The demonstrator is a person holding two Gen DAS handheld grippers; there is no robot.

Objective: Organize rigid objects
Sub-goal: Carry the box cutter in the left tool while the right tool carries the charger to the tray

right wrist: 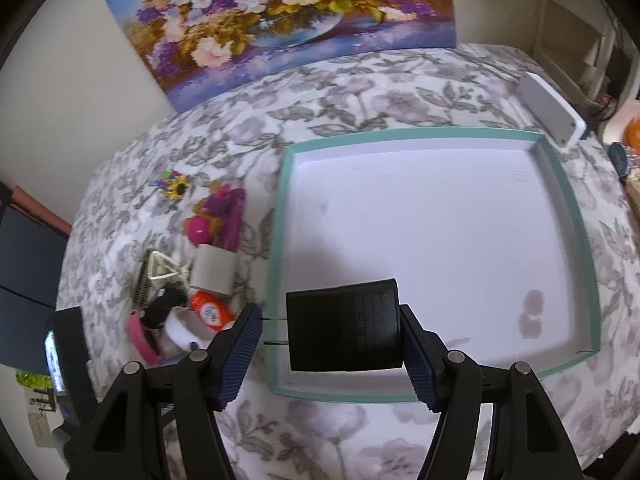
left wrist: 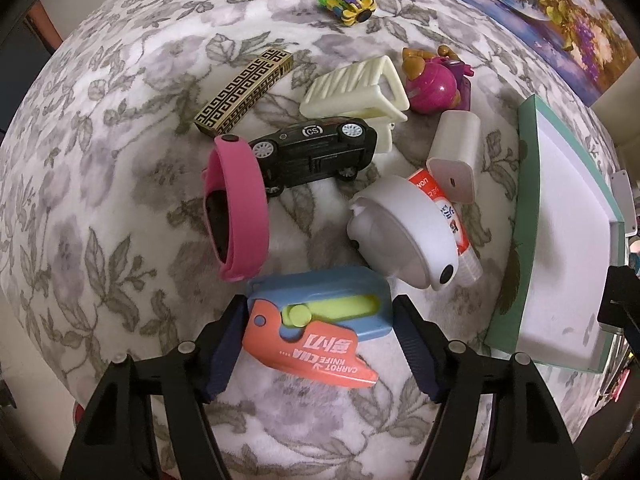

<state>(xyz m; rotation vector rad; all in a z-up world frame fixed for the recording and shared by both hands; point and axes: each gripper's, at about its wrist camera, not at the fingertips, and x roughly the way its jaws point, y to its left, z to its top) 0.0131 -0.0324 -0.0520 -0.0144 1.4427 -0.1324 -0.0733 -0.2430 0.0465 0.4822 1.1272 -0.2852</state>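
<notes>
Hardly begun, by the look of it: teal-rimmed tray (right wrist: pixel 576 240) bare inside except for the black charger (right wrist: pixel 344 326) now hanging above its near-left corner, everything else in a loose pile on the flowered bed cover (left wrist: pixel 100 184) to the tray's left.

Right tool (right wrist: pixel 332 344): jaws set wide, the right pad against the charger's end, the left pad seemingly just short of the prong tips; whether truly gripped or being let go, hard to say. Pointed forward and down across the tray's near rim.

Left tool (left wrist: pixel 318 340): spread open, fingers straddling the blue-and-orange carrot knife toy (left wrist: pixel 316 320) at the pile's near edge, pads level with its sides but not clearly pressing. Nothing lifted. Aimed down at the cover, tray off to its right.

Beyond the knife toy, working outward: pink wristband (left wrist: pixel 240 208) on edge at left, white round dome gadget (left wrist: pixel 404 232) at right, lying over an orange-capped glue stick (left wrist: pixel 452 220). Then a black toy car (left wrist: pixel 316 148), a white charger block (left wrist: pixel 456 156), a cream hair claw (left wrist: pixel 356 88), a gold-and-black patterned bar (left wrist: pixel 244 92). Farther still, a magenta ball toy (left wrist: pixel 434 80), and farthest, a multicoloured flower-shaped toy (left wrist: pixel 348 0) near the leaning flower painting (right wrist: pixel 280 20).

All of these left to move, judging from the tray.
</notes>
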